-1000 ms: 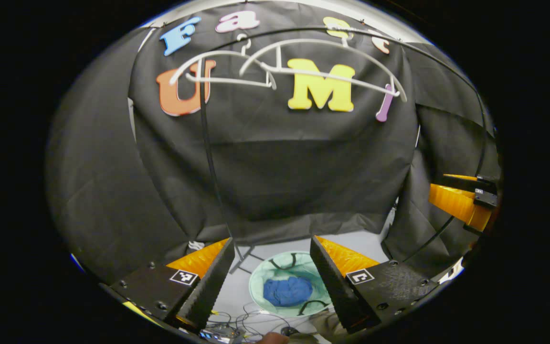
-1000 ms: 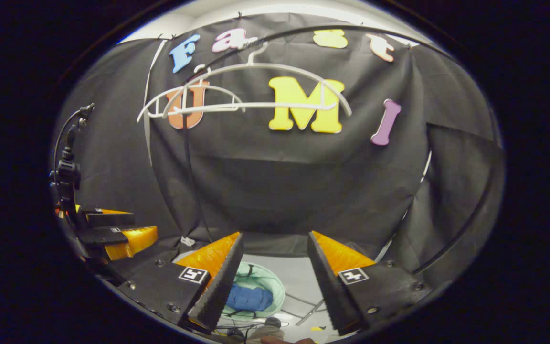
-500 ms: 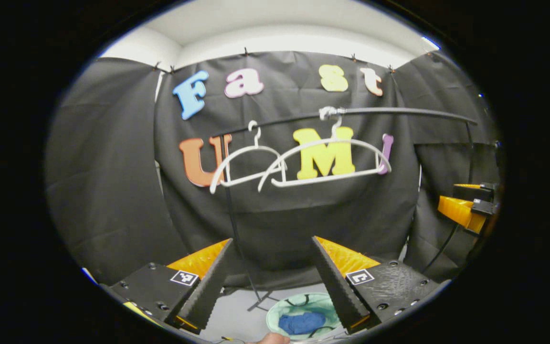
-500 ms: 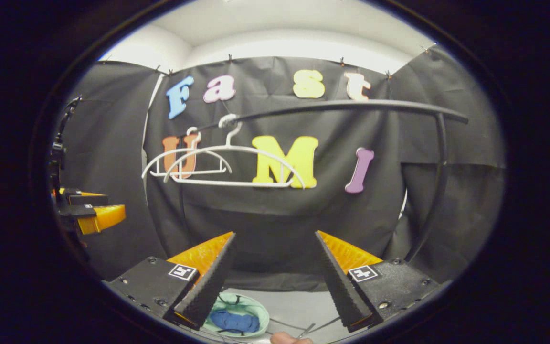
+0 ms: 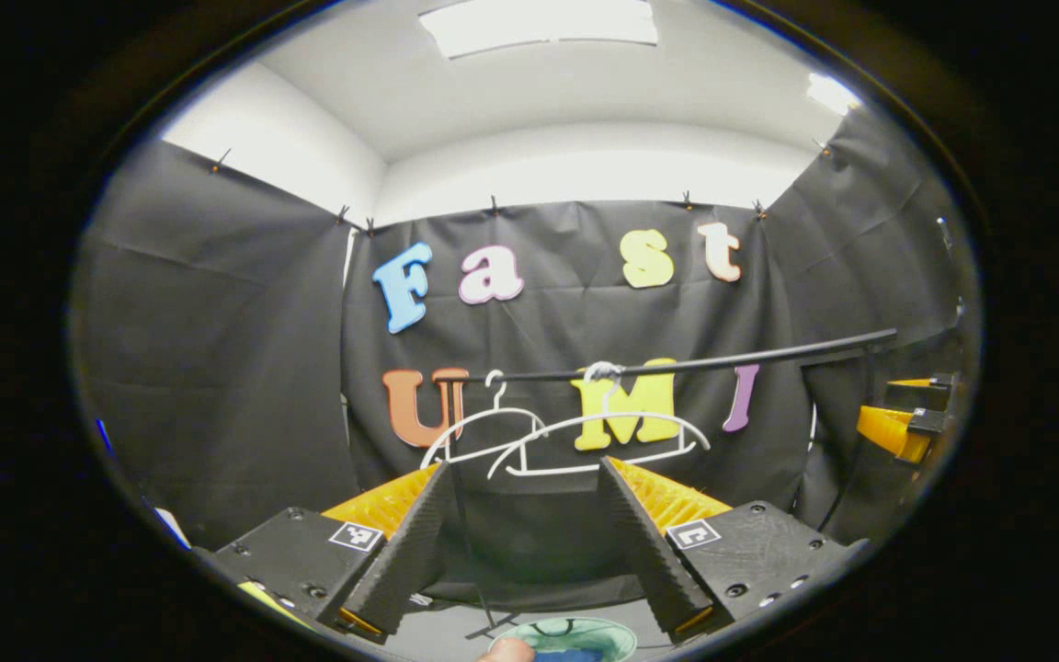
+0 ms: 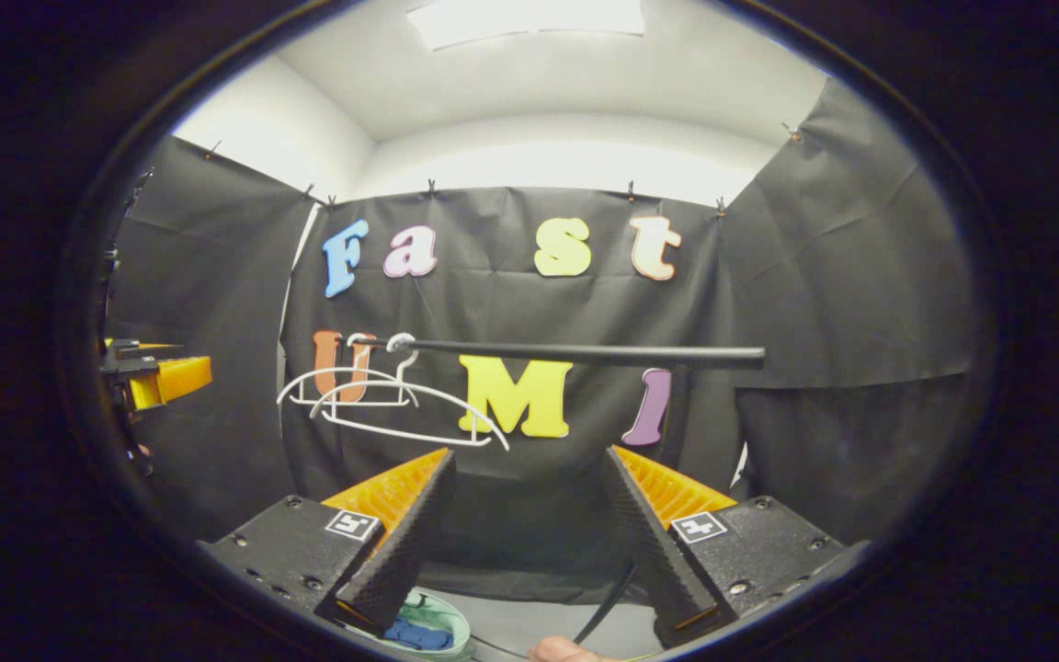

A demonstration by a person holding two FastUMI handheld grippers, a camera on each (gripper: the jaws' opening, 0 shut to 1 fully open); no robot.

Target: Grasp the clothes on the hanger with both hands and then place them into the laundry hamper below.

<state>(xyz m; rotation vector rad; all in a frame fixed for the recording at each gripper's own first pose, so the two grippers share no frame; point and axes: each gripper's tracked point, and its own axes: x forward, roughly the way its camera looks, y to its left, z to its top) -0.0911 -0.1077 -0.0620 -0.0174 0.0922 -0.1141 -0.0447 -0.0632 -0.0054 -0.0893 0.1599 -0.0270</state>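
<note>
With the blue garment [image 6: 415, 634] lying in the mint hamper [image 5: 575, 633] below both open, empty tools [image 5: 525, 542] [image 6: 529, 542], the white hangers [image 5: 575, 441] ahead hang bare, so finishing well means simply keeping clear of them.

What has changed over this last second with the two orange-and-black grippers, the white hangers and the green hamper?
Both open grippers, left and right, tilted upward: the white plastic hangers on the black rail slid down the views, and the pale green hamper with the blue garment sank to the bottom edge. Nothing was grasped or released; hangers stay bare.

Two hangers [image 5: 575, 441] hang side by side on the rail [image 5: 695, 364], hamper [image 5: 575, 636] below on the floor
</note>
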